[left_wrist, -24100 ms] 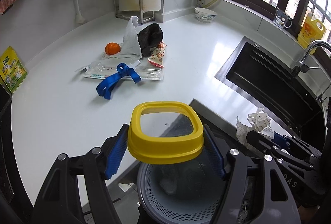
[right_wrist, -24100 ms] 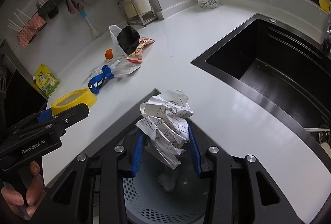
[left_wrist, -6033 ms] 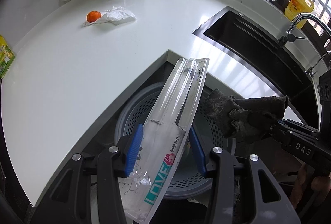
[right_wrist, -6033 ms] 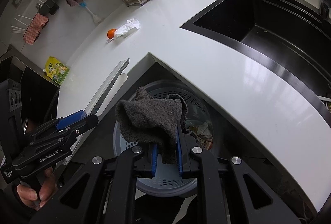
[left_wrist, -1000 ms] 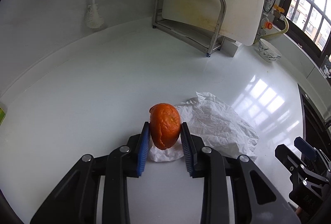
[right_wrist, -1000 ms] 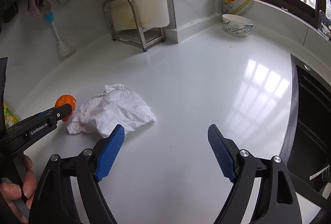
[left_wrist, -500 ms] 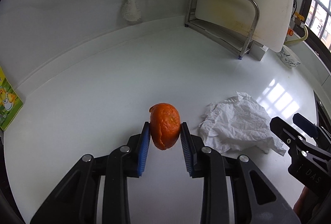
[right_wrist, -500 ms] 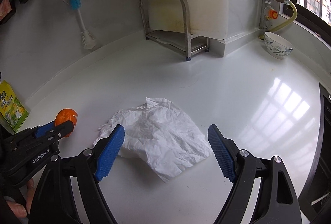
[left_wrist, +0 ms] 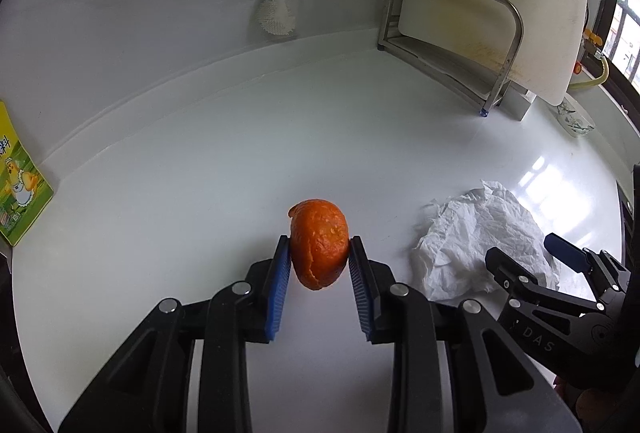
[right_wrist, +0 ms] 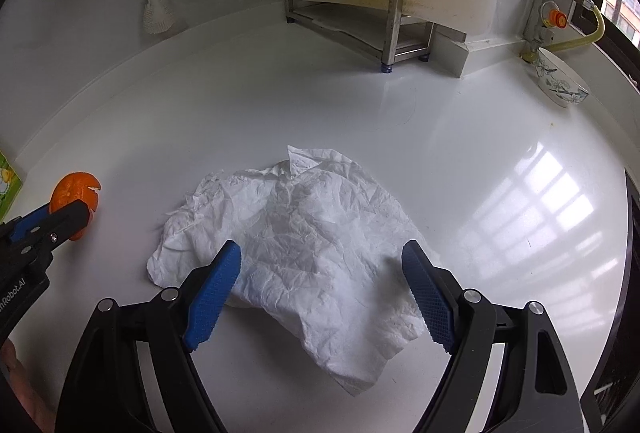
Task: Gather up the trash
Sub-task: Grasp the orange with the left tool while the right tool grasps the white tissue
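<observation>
Glossy white kitchen countertop point(right_wrist: 360, 121); crumpled tissue point(right_wrist: 304, 233) lay under the wide-apart right gripper point(right_wrist: 320, 273), left gripper point(left_wrist: 319, 265) clamped orange peel point(left_wrist: 319, 247).

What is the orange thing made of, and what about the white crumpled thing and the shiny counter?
The orange thing looks like citrus peel: dimpled, matt skin with a torn, curled edge. The white thing seems to be thin paper or tissue, since it holds many fine creases and looks soft. The counter looks like polished stone or a glossy synthetic slab: smooth and mirroring the window. Which one, I can't tell.
</observation>
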{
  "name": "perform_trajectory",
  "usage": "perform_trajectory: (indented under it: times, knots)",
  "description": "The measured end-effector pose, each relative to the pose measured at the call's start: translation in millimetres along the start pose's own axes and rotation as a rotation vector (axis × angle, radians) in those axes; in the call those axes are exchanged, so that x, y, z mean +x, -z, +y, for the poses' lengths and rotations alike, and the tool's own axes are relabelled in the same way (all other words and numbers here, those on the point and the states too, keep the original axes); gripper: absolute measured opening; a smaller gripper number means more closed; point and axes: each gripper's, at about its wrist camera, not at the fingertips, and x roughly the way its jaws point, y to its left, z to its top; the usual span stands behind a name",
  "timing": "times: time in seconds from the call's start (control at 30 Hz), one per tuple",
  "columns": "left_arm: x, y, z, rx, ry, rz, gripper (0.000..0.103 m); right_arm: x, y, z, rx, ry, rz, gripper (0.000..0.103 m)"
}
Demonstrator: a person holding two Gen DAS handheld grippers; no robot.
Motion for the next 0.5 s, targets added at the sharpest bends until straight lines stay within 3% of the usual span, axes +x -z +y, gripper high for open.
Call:
perform_trajectory:
  times: [0.17, 0.27, 0.37, 0.5]
  knots:
    - [3.0, -0.1, -3.1, -0.003, 0.003, 0.010, 0.029, 3.7, 2.5, 3.8, -0.024, 0.009, 0.002, 0.078]
    - [2.4, 2.7, -3.9, -0.004, 0.004, 0.015, 0.030, 2.2, 4.4, 5.6, -0.034, -0.021, -0.002, 0.067]
    - [1.4, 4.9, -4.5, -0.005, 0.004, 0.019, 0.029, -0.6, 5.8, 7.2, -0.036, -0.055, -0.006, 0.046]
    - [-1.3, 6.1, -5.1, -0.003, 0.006, 0.017, 0.029, -3.8, 6.0, 2.4, -0.008, -0.104, 0.001, 0.009]
